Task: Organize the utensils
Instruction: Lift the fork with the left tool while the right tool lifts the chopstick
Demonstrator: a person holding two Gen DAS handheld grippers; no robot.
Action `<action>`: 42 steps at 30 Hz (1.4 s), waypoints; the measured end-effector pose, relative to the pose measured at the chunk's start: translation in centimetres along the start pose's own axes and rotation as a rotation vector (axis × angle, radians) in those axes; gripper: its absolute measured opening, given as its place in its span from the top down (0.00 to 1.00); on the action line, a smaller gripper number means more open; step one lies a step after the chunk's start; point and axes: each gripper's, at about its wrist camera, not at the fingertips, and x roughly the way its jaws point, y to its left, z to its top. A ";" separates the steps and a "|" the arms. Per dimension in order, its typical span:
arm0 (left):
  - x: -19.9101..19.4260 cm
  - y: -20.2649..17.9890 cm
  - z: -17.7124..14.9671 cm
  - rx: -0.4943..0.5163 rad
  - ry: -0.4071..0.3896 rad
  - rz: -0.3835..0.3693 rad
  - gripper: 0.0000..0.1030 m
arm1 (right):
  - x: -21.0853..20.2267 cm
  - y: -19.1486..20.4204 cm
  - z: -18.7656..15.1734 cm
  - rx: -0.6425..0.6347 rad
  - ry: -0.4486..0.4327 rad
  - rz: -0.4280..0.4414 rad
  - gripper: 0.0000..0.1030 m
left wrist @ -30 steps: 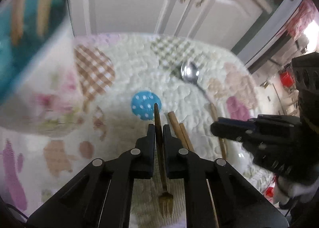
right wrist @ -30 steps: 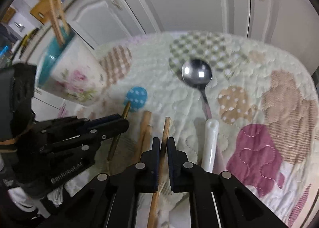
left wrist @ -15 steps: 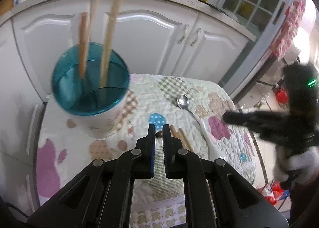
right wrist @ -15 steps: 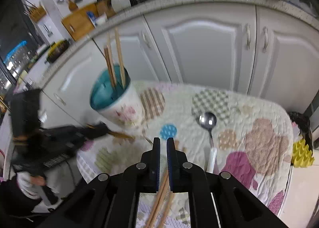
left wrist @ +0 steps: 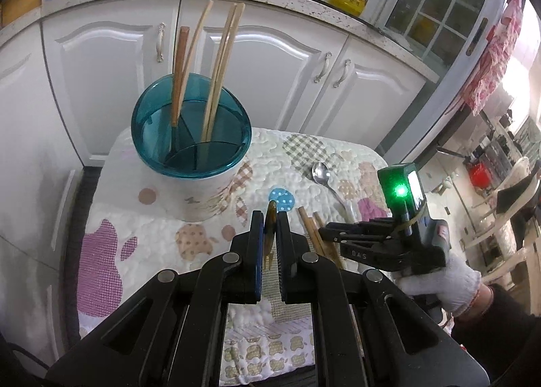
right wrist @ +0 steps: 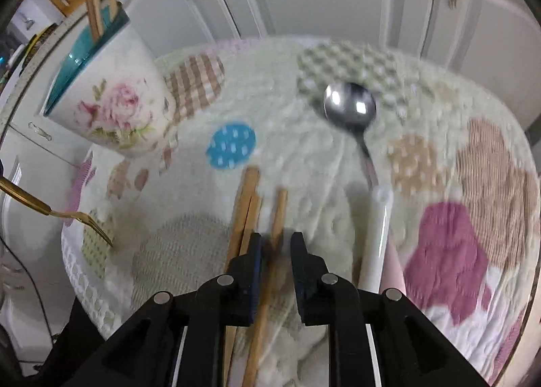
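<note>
left gripper (left wrist: pixel 269 218) clamped on gold fork (left wrist: pixel 269 231) above quilted tabletop (left wrist: pixel 162 218). right gripper (right wrist: pixel 274 245) jaws opening, chopstick (right wrist: pixel 278 214) between, near front edge; utensil holder (left wrist: pixel 191 126) left-rear corner.

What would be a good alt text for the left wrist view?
The left tool, shut on a small brass fork, hangs over a quilted table cover near a teal-rimmed utensil holder with chopsticks standing inside. At right, the right tool reaches low toward loose chopsticks beside a spoon.
</note>
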 end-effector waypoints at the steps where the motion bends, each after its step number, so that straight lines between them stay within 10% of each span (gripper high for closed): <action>1: -0.1 0.0 0.0 -0.001 -0.002 0.001 0.95 | 0.0 0.2 0.1 -0.016 -0.005 -0.010 0.91; 20: -6.3 2.8 2.4 -0.042 -0.120 0.020 0.95 | -17.6 1.4 1.6 -0.060 -0.389 0.176 0.96; 27: -7.0 3.5 2.1 -0.051 -0.136 0.028 0.95 | -10.2 1.4 1.4 -0.065 -0.174 0.049 0.72; 34: -6.0 4.0 1.7 -0.068 -0.108 0.033 0.95 | -1.1 0.8 -1.3 -0.062 0.023 -0.024 0.85; 42: -6.1 3.7 2.2 -0.057 -0.112 0.036 0.95 | -0.9 0.4 -0.6 -0.044 0.001 0.027 0.95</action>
